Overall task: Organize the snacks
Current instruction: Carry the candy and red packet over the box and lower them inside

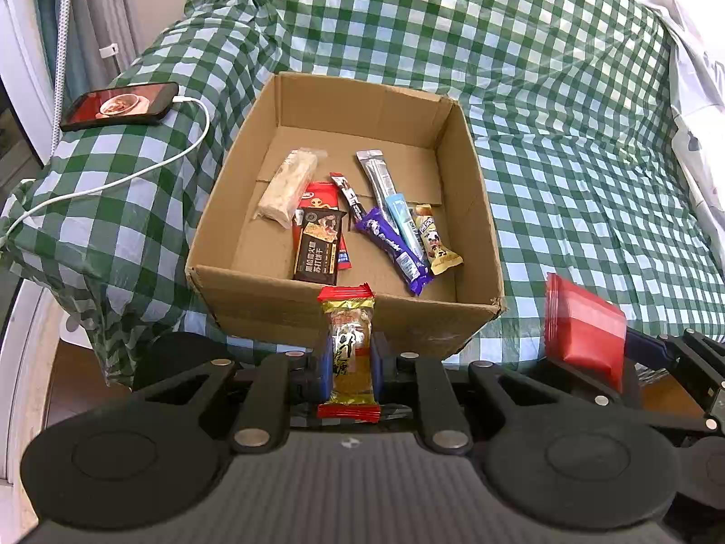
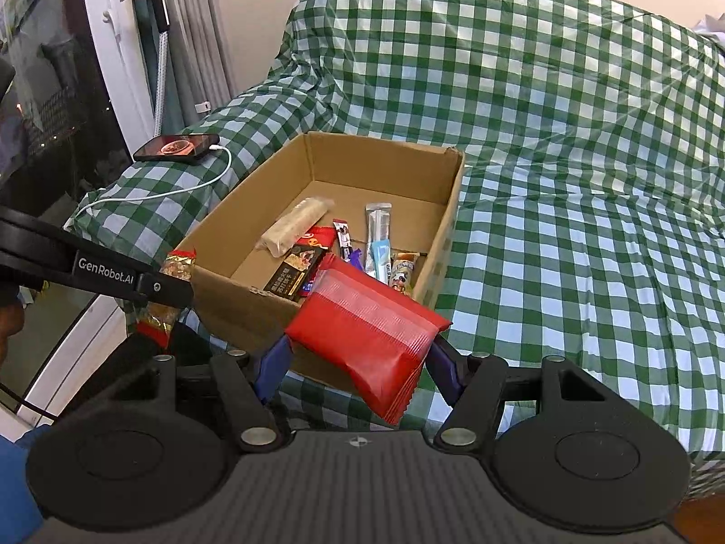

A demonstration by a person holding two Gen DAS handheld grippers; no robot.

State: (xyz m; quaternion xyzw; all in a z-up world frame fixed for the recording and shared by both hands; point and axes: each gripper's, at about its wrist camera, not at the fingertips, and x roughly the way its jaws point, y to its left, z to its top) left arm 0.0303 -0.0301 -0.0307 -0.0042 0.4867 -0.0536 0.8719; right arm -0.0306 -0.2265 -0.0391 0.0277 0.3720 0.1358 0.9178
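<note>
An open cardboard box sits on the green checked cloth and holds several snack packets, among them a black cracker pack and a purple bar. My left gripper is shut on a gold and red snack bar, held upright just before the box's near wall. My right gripper is shut on a red packet, held tilted over the box's near right corner. The red packet also shows in the left wrist view, and the left gripper with its bar in the right wrist view.
A phone with a lit screen lies on the covered armrest at the left, with a white cable trailing from it. The checked cloth covers the sofa seat and back. A white bag lies at the far right.
</note>
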